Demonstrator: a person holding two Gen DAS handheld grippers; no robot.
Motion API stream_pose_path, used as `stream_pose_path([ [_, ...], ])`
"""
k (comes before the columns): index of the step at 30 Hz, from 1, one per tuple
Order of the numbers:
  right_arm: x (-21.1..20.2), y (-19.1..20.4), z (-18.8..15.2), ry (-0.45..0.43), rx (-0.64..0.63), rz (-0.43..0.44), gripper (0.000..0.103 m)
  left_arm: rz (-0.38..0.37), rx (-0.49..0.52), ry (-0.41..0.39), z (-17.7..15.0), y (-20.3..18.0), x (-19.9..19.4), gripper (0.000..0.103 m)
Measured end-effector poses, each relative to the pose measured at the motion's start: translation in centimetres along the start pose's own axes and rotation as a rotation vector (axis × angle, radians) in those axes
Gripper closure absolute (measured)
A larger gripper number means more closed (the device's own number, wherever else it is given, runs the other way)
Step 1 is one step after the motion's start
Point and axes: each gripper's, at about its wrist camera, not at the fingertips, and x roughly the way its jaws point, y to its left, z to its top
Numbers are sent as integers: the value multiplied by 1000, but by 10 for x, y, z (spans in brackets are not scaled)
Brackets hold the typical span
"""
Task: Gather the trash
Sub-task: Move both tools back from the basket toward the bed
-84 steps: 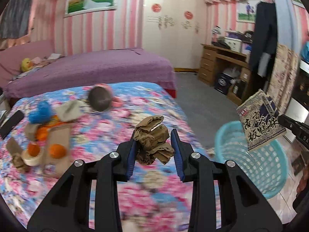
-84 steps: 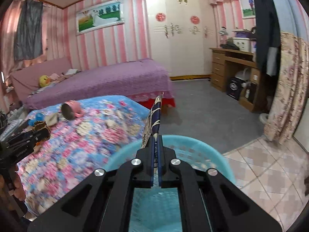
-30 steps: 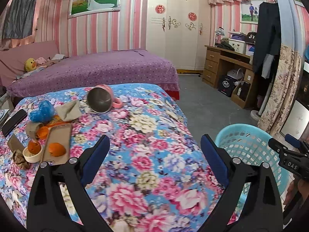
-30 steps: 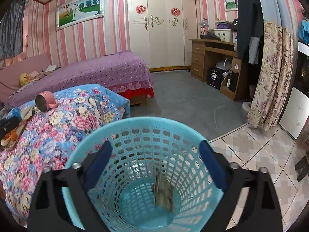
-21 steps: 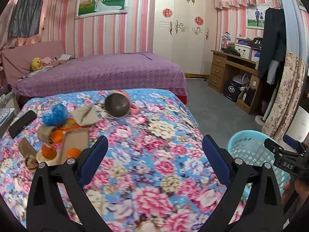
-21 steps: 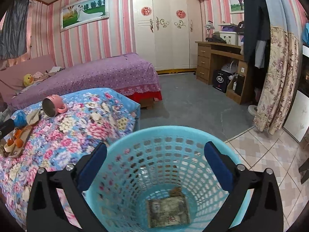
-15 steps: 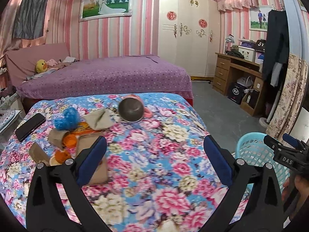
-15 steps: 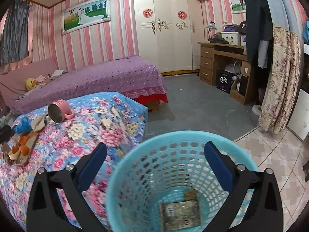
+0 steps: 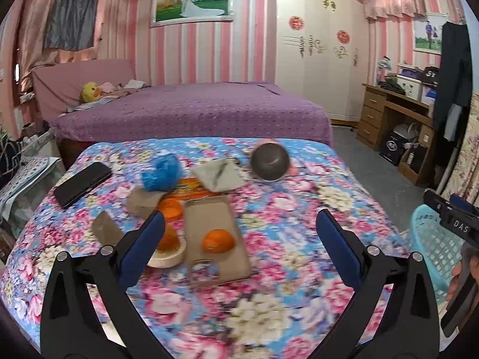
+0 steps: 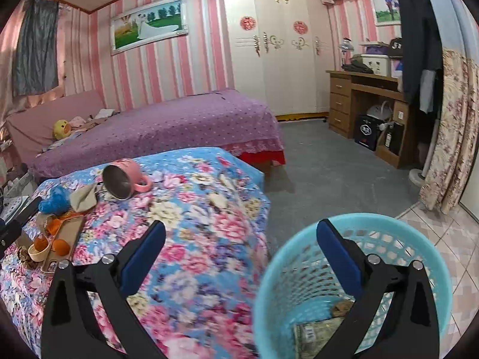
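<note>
Trash packet point(image 10: 314, 333) w/ unreadable print in basket point(image 10: 431, 251); L gripper point(image 9: 239, 245), R gripper point(image 10: 241, 246) both agape, "DAS".

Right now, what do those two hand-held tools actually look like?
Both look alike: the left tool and right tool each have two angular black plastic arms ending in flat blue pads, with round silver screws near the joints. In the left view, the right tool's side shows white lettering "DAS". No cables show.
</note>
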Motion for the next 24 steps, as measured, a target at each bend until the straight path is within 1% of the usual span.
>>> stream_pose_path([
  [4, 4, 19, 0, 1, -17, 24, 5, 21, -9, 10, -5, 20, 3, 6],
  [7, 6, 30, 0, 1, -39, 28, 5, 33, -31, 27, -9, 37, 4, 6],
  [10, 9, 41, -2, 6, -58, 35, 5, 49, -34, 28, -11, 51, 5, 6],
  [14, 10, 50, -4, 9, -79, 35, 5, 83, -51, 28, -14, 73, 5, 6],
  [19, 12, 59, -6, 13, -101, 40, 5, 125, -78, 55, -20, 101, 11, 6],
  [24, 14, 71, -8, 16, -126, 43, 5, 143, -109, 64, -23, 122, 10, 6],
])
